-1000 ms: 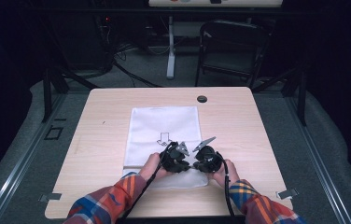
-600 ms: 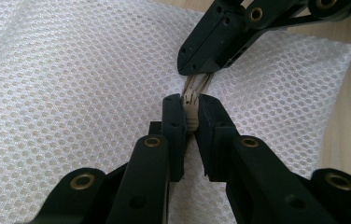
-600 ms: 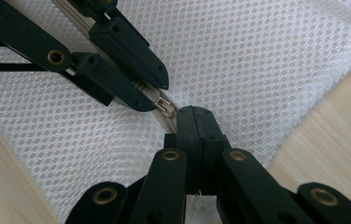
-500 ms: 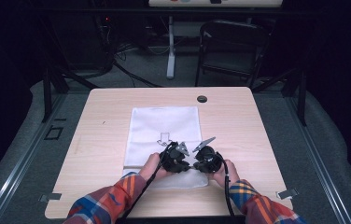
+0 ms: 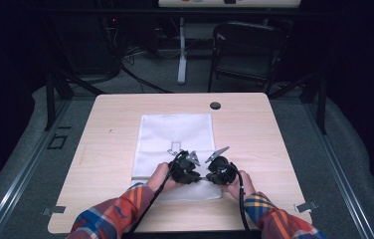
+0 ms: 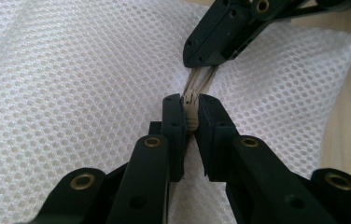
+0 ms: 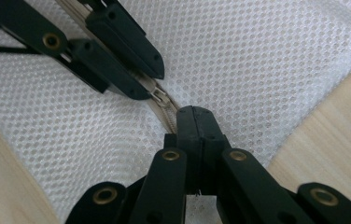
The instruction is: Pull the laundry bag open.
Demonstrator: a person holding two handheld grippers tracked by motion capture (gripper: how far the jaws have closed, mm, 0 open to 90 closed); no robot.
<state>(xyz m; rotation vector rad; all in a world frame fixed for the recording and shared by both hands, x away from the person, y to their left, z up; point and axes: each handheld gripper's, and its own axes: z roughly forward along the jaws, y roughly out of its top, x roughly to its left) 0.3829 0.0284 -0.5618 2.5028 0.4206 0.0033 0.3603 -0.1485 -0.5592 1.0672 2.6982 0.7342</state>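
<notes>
- The bench (image 5: 125, 124) is filling the middle of the high view, pale wood, with a small dark round fitting (image 5: 215, 105) near its far edge.
- A white mesh bag (image 5: 175, 134) is lying flat at the centre of the bench, its near edge reaching down to the person's hands in the lower middle of the frame.
- The left claw (image 5: 191, 173) is sitting just left of the frame's lower centre, and in the left gripper view (image 6: 190, 114) its jaws are clamping on the beige zipper (image 6: 193, 88) of the bag.
- The right claw (image 5: 216, 174) is sitting just beside it, and in the right gripper view (image 7: 193, 122) its jaws are pressing together on the zipper tape.
- The zipper slider (image 7: 160, 97) is lying between the two claws, left of centre in the right gripper view.
</notes>
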